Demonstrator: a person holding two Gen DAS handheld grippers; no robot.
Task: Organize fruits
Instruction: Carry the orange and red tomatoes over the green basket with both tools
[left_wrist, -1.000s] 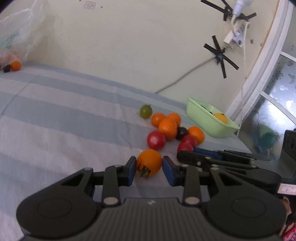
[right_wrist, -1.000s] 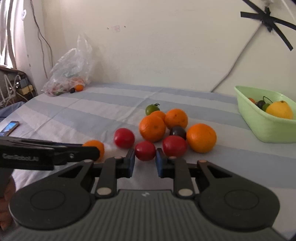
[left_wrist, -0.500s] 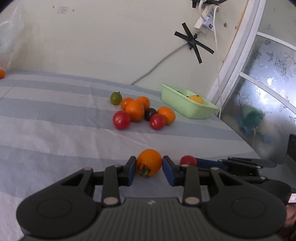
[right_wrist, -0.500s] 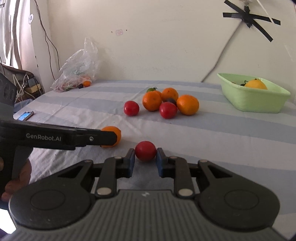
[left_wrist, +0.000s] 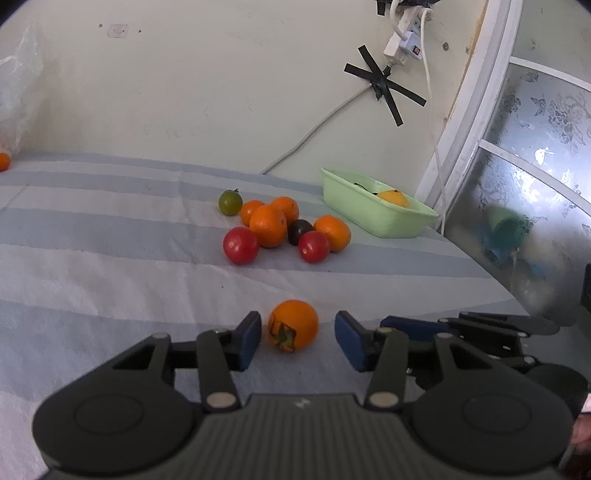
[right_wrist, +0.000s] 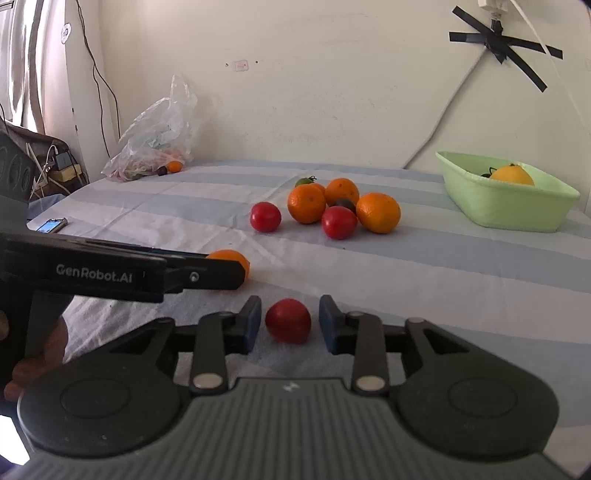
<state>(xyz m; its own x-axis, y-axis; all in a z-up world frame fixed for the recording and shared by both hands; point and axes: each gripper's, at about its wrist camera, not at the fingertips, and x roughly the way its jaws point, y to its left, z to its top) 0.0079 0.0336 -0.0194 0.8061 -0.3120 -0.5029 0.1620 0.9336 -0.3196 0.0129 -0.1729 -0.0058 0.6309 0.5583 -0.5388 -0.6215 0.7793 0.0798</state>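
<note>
The striped bed (right_wrist: 461, 266) carries everything here, and the relation that matters on it is front to back: the pale green basin (right_wrist: 509, 206) sits at the far right edge against the wall, with a yellow-orange fruit (right_wrist: 515, 175) already in it, the loose cluster of oranges and tomatoes (right_wrist: 332, 206) lies in the middle ground to the left of the basin, and both tools are well apart from that cluster, at the near edge. The left tool (left_wrist: 297, 341) has just been opening its jaws; the small orange tomato (left_wrist: 293, 325) with its green calyx turned toward the camera lies on the sheet between the blue pads, with daylight on the right side and what looks like a sliver of gap on the left, so it reads as let go rather than held. The right tool (right_wrist: 288, 325) has likewise just been opening, and the red tomato (right_wrist: 288, 320) rests on the bed between its pads, clear of both. The two released fruits lie side by side, the orange one to the left of the red. Judging by the task, these two start a separate group near the front, and any further fetch means reaching forward to the cluster, which lies slightly nearer the right tool's line.
</note>
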